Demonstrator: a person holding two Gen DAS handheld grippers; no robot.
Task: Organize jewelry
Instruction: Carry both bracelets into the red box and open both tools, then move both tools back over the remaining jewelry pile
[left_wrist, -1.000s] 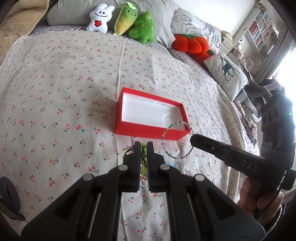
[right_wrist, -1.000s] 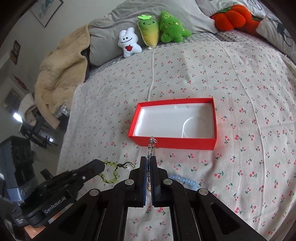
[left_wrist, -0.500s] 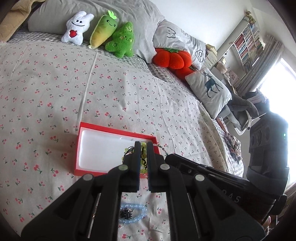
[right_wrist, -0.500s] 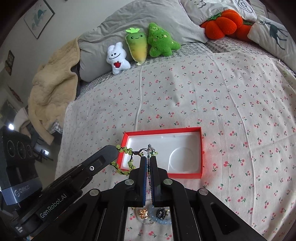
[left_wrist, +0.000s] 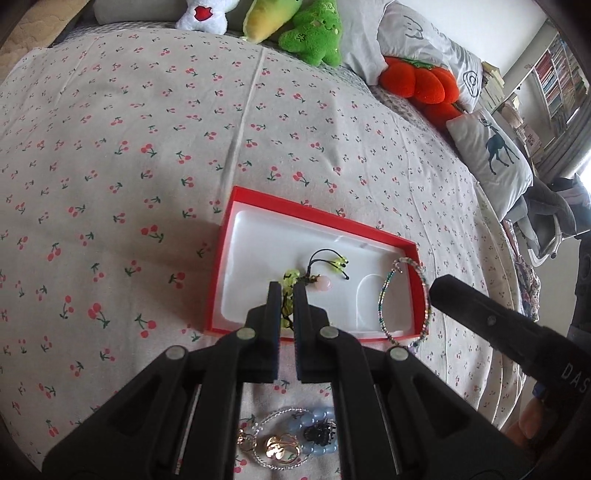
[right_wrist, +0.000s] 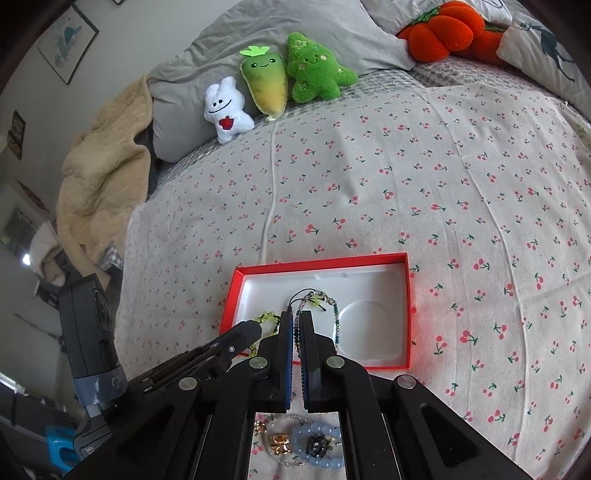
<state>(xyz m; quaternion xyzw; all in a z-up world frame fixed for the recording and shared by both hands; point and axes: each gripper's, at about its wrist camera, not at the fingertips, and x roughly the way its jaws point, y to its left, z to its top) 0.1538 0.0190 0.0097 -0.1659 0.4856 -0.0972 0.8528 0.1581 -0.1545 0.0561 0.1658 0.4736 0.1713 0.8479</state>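
Observation:
A red box (left_wrist: 221, 254) with a white liner lies open on the cherry-print bed; it also shows in the right wrist view (right_wrist: 407, 314). My left gripper (left_wrist: 285, 295) is shut on a green bead bracelet (left_wrist: 288, 280) with black cords, held over the box's near middle. My right gripper (right_wrist: 296, 317) is shut on a multicolour seed-bead bracelet (right_wrist: 336, 317), whose loop (left_wrist: 384, 295) hangs over the box's right end. The two bracelets overlap in the right wrist view.
Loose jewelry lies on the sheet before the box: a light-blue bead bracelet (right_wrist: 317, 432), a silver chain, gold pieces (left_wrist: 280, 445) and a black charm. Plush toys (right_wrist: 266, 85) and pillows (left_wrist: 491, 151) line the far edge. A beige blanket (right_wrist: 99, 173) lies at left.
Both grippers have moved forward and down from the sheet to above the box, each carrying its bracelet. The remaining jewelry now lies behind the fingertips.

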